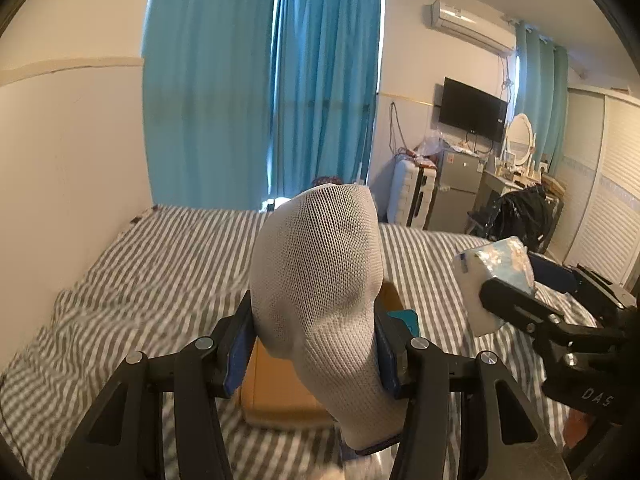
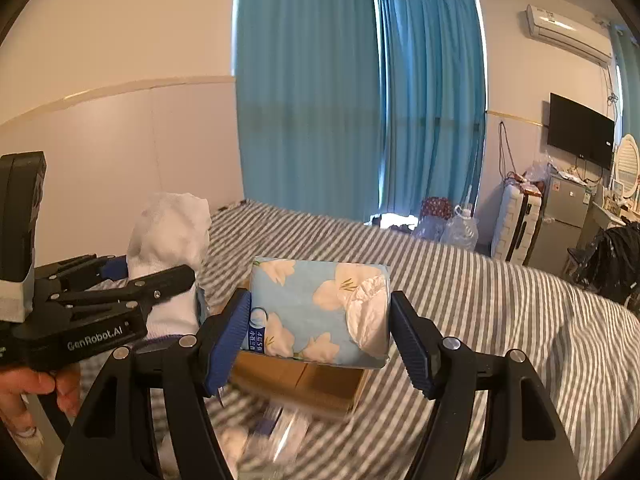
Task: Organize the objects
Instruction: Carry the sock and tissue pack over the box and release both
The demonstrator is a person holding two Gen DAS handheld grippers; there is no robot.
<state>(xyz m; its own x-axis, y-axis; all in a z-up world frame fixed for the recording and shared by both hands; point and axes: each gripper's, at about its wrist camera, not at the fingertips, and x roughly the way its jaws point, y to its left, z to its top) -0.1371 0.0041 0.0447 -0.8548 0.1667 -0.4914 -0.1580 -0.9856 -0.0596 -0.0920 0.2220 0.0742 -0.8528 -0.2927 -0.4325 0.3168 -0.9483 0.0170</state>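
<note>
You've got 2 soft things up in the air above the box point(image 2: 304, 380), the cardboard one sitting on the striped bed point(image 1: 140, 264).

Left gripper point(image 1: 314, 356): the jaws are about half open and clamped on the sock point(image 1: 316, 280), a grey mesh knit bundle standing upright between the blue pads, directly over the box. It looks light and squashy, so it should give under the pads and not slip much. You're holding it low on the body, which looks like the right place; the top bulges free.

Right gripper point(image 2: 320, 328): the jaws sit a bit wider, and the tissue pack point(image 2: 320, 308) fills the gap between them, just above the box's near edge. That pack is a soft plastic-wrapped brick with a flower print, light but slick, and torn open at one end where white tissue shows. Grip across the short sides, as you are, and squeeze gently; I'd guess the film could slide.
</note>
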